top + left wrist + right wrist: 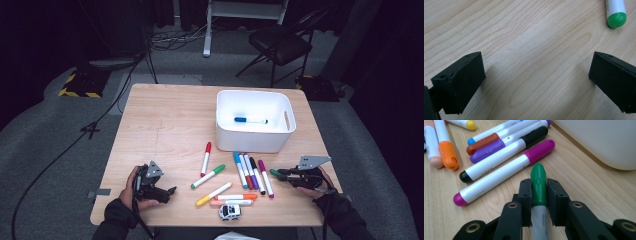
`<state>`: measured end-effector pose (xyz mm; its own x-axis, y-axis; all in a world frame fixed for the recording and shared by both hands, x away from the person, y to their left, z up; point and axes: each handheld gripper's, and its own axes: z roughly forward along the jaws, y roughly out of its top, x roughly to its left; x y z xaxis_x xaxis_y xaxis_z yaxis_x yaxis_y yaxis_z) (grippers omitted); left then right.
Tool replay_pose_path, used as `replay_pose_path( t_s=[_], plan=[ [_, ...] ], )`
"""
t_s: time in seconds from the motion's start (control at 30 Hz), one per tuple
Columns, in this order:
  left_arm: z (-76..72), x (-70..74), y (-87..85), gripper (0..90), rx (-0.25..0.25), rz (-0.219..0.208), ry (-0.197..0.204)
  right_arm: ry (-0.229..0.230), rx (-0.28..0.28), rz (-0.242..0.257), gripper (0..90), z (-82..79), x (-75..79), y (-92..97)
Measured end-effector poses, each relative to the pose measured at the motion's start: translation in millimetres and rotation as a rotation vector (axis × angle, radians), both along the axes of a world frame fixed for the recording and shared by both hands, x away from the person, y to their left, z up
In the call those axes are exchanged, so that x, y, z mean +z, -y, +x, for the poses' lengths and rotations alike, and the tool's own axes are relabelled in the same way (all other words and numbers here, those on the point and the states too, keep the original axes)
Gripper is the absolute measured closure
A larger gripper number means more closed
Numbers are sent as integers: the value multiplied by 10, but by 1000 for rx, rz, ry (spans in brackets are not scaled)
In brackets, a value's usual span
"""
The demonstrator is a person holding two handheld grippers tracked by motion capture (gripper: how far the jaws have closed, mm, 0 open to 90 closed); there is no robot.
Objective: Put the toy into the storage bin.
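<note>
My right gripper (281,173) rests at the table's lower right, shut on a green-capped marker (538,182) whose cap sticks out past the fingertips (525,192). It points left at a row of markers, the magenta one (266,179) nearest. A white bin (255,95) stands behind them with a blue marker (250,120) lying inside. At the lower left my left gripper (169,192) is open over bare wood, jaws wide apart with nothing between them (536,75). The green end of another marker (615,12) lies just ahead of it.
Red (206,158), green (207,176), yellow (214,194) and orange (235,197) markers lie loose mid-table. A small white toy car (230,211) sits by the front edge. The bin's wall (599,142) rises close on my right gripper's right. A chair (280,42) stands beyond the table.
</note>
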<state>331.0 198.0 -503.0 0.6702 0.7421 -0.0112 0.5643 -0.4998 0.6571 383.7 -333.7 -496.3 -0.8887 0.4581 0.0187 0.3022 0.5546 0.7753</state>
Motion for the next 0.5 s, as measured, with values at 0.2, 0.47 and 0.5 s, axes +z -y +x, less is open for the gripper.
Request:
replay_pose_path(
  t_s=[0.2, 0.47, 0.5],
  plan=[
    [0, 1, 0, 7, 0, 1, 0, 30, -11, 52, 749, -19, 135, 66],
    [0, 1, 0, 7, 0, 1, 0, 64, -10, 138, 749, -53, 349, 138],
    [0, 1, 0, 7, 0, 2, -1, 64, -10, 138, 749, -53, 349, 138]
  ],
)
